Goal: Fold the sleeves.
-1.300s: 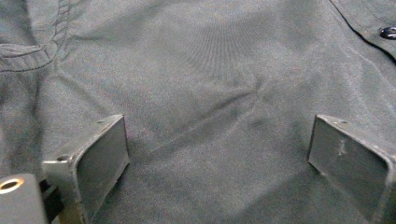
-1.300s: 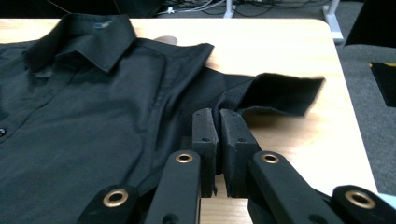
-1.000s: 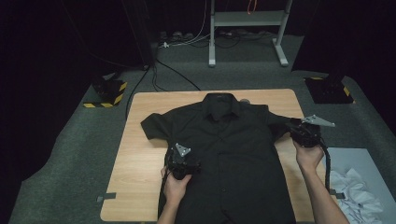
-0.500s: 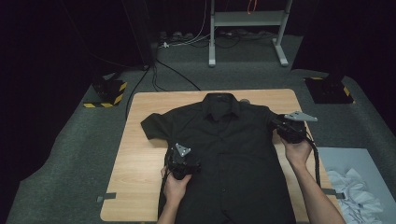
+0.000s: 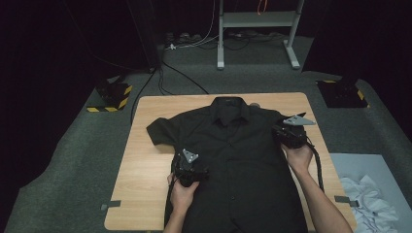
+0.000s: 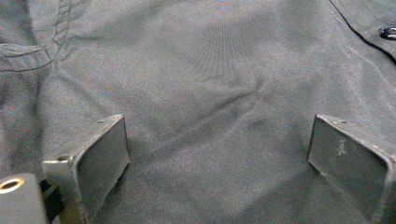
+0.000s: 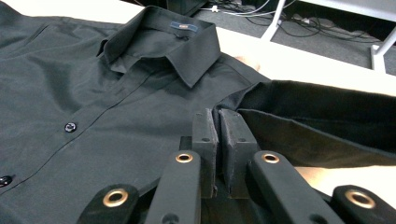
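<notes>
The black shirt [image 5: 238, 160] lay flat with folding barely begun: the right gripper [image 7: 218, 122] pinched its sleeve [image 7: 322, 116], the left gripper [image 6: 217, 154] rested open on it.

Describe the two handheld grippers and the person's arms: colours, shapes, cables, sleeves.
Both are black. The left gripper and the right gripper each carry a grey three-cornered plate on top. A black cable trails from the right one along the forearm. The left's pads are flat, dark rectangular blocks. The right's linkage bars bear brass-ringed holes. Forearms are bare; no sleeves visible.
</notes>
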{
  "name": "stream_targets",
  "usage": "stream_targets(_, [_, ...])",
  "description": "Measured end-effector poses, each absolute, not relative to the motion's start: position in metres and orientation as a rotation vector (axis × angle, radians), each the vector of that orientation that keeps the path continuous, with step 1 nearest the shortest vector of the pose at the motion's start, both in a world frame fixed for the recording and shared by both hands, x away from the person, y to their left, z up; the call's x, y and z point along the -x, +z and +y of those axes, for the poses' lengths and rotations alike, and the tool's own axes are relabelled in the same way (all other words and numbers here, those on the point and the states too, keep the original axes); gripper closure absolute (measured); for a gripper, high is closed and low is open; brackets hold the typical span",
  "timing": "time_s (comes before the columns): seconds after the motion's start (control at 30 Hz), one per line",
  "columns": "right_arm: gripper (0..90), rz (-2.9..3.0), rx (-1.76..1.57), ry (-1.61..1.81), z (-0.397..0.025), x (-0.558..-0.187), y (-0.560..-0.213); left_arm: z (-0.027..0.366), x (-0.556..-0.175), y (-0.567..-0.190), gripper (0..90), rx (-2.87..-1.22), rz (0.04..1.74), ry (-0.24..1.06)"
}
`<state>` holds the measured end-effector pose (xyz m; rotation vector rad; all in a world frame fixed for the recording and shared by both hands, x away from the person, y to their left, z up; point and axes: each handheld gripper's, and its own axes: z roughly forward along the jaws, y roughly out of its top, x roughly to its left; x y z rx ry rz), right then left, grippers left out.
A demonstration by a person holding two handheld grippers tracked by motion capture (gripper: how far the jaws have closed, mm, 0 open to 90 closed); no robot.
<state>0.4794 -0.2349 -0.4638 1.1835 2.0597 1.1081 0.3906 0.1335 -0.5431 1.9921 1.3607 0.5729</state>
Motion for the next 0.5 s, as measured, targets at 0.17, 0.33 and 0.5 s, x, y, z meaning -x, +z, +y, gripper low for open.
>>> stream_targets(0.17, [85.2,2.079,-1.174,1.104,-0.2317,-0.4804,-0.4659,0.1334,-0.3907,-0.5431,5.5,-1.99,1.361,0.573])
stream_targets(0.33, [85.2,2.09,-1.171,1.104,-0.2296,-0.4814,-0.4679,0.1336,-0.3907,-0.5431,5.5,-1.992,1.361,0.573])
stream_targets(0.5, [85.2,2.113,-1.166,1.098,-0.2274,-0.4837,-0.4717,0.1336,-0.3907,-0.5431,5.5,-1.992,1.361,0.573])
